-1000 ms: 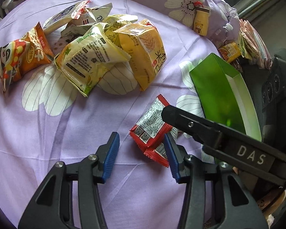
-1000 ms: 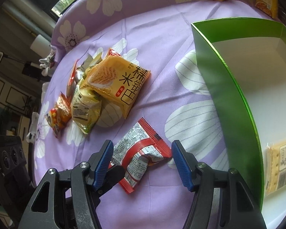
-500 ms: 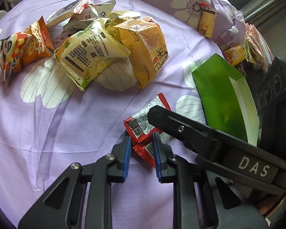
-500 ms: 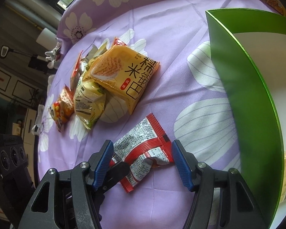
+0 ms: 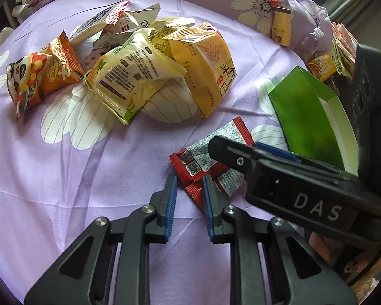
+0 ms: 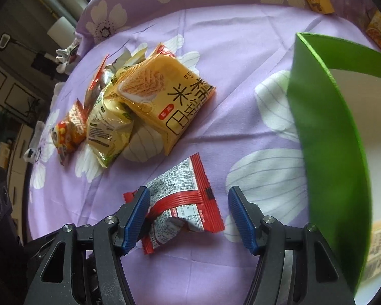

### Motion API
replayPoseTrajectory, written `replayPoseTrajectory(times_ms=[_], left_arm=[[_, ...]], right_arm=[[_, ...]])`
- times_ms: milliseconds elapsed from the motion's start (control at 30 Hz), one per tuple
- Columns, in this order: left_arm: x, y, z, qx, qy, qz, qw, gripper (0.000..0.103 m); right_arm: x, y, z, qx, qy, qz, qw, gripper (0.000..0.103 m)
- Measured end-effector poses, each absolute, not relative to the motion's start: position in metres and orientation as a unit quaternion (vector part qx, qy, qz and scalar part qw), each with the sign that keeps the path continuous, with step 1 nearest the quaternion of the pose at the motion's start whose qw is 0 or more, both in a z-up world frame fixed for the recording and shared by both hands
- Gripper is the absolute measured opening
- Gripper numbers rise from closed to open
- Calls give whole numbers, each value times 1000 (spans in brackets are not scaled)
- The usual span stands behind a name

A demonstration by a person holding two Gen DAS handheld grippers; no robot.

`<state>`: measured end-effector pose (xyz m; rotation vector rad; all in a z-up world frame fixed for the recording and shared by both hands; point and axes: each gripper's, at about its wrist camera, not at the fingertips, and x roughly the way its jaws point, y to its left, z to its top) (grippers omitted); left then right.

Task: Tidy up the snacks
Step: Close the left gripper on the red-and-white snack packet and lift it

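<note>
Now left claw (image 5: 188, 186) pinches crinkly red foil packet (image 5: 208, 157); right claw (image 6: 189, 199) gapes apart.

We see glossy, crinkled foil on the red snack packet (image 6: 183, 203), matt soft cloth on the purple bedspread (image 5: 63, 178), and smooth shiny card on the green box (image 6: 325, 137).

Left gripper (image 5: 188, 190) — jaws closed on the near corner of the red-and-grey snack packet (image 5: 208, 160) on the purple floral cloth (image 5: 63, 167); right gripper (image 5: 279, 162) overlaps it — green box (image 5: 307, 117) toward the cloth's right edge.
</note>
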<state>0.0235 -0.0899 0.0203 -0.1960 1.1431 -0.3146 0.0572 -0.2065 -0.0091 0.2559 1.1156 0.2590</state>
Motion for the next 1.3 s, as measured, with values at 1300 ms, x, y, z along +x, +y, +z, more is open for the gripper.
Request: replayPoseTrajectory(times_ms=[1300], left_arm=[[21,-98,36,-127,514,-166,832,34]], right_arm=[[46,-221,-2,167,513,131,832,59]])
